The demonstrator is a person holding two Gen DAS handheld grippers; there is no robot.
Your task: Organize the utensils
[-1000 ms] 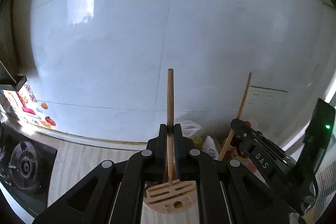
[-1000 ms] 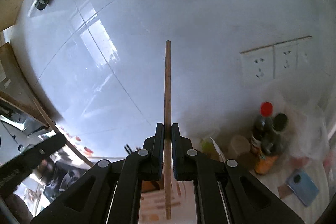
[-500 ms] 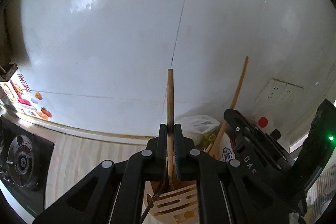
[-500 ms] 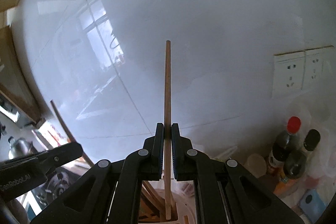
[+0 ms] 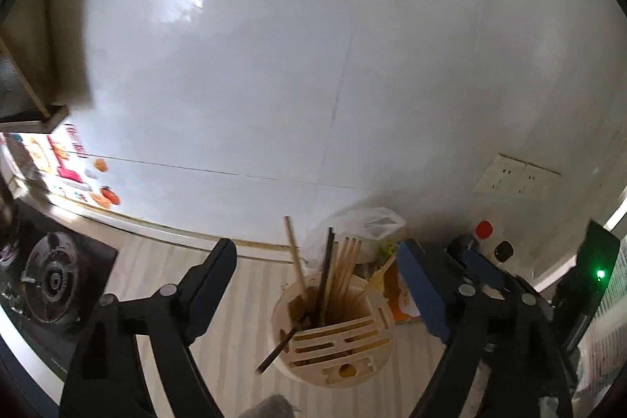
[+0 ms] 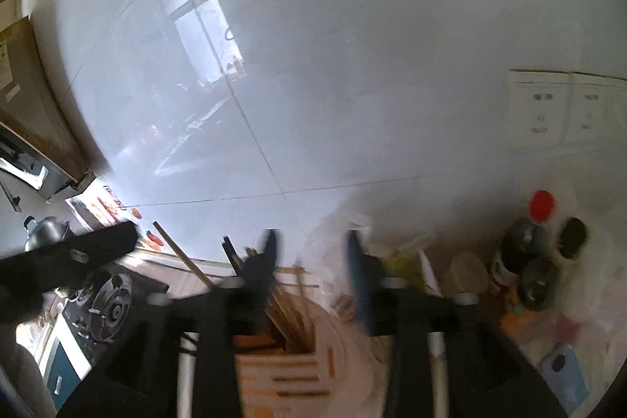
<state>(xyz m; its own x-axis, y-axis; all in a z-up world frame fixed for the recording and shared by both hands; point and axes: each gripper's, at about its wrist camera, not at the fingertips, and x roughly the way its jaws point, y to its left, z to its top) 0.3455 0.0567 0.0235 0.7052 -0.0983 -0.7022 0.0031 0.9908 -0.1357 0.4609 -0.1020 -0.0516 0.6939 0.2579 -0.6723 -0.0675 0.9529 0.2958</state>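
A round cream utensil holder (image 5: 337, 347) with slotted sides stands on the striped counter. Several wooden chopsticks (image 5: 345, 265) and a dark one (image 5: 326, 273) stand in it; another dark stick (image 5: 276, 351) pokes out through a side slot. My left gripper (image 5: 317, 288) is open wide and empty, its jaws either side of the holder. My right gripper (image 6: 311, 261) is open and empty just above the holder (image 6: 298, 359), which is blurred in the right wrist view, with chopsticks (image 6: 290, 312) standing between its jaws.
A gas stove (image 5: 51, 281) lies at the left. Dark bottles (image 6: 525, 249), a plastic bag (image 5: 372, 226) and an orange packet (image 5: 399, 296) crowd the right corner. A white tiled wall with sockets (image 6: 564, 112) stands behind. The left gripper's finger (image 6: 70, 253) crosses the right wrist view.
Both grippers have opened and let go of their wooden chopsticks, which now stand in the holder. Both cameras have tilted down towards the holder.
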